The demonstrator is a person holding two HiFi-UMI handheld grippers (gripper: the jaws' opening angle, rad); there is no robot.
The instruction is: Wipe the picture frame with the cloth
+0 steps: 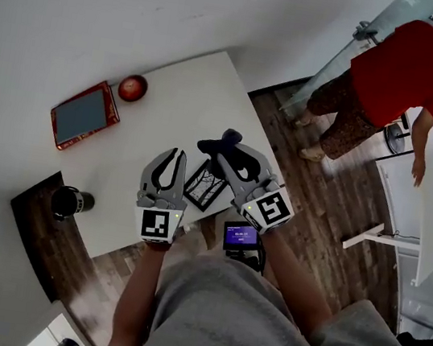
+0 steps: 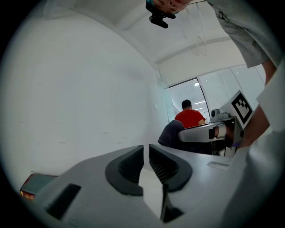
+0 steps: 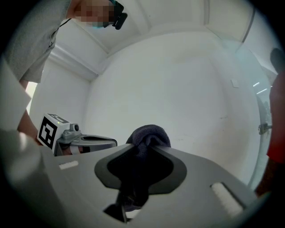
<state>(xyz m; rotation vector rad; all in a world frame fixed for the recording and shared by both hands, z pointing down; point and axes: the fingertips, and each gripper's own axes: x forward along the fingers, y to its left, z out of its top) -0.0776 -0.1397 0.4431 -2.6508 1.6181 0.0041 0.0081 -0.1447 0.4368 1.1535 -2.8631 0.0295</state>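
Note:
A small black picture frame [image 1: 205, 184] sits near the front edge of the white table [image 1: 182, 93], between my two grippers. My right gripper [image 1: 233, 159] is held level above it and is shut on a bunched dark cloth [image 1: 223, 142]. In the right gripper view the cloth [image 3: 148, 133] bulges out past the jaws of that gripper [image 3: 147, 144]. My left gripper [image 1: 173, 160] hovers just left of the frame. In the left gripper view that gripper [image 2: 146, 162] has its pads almost touching, with nothing between them, and the cloth [image 2: 171, 133] shows at the right.
A red-rimmed tablet-like panel [image 1: 85, 114] and a red round object [image 1: 132, 87] lie at the table's far left. A black cup [image 1: 71, 202] stands on a dark surface left of the table. A person in a red shirt [image 1: 404, 67] bends over a white desk at the right. A small screen [image 1: 241, 235] hangs below my hands.

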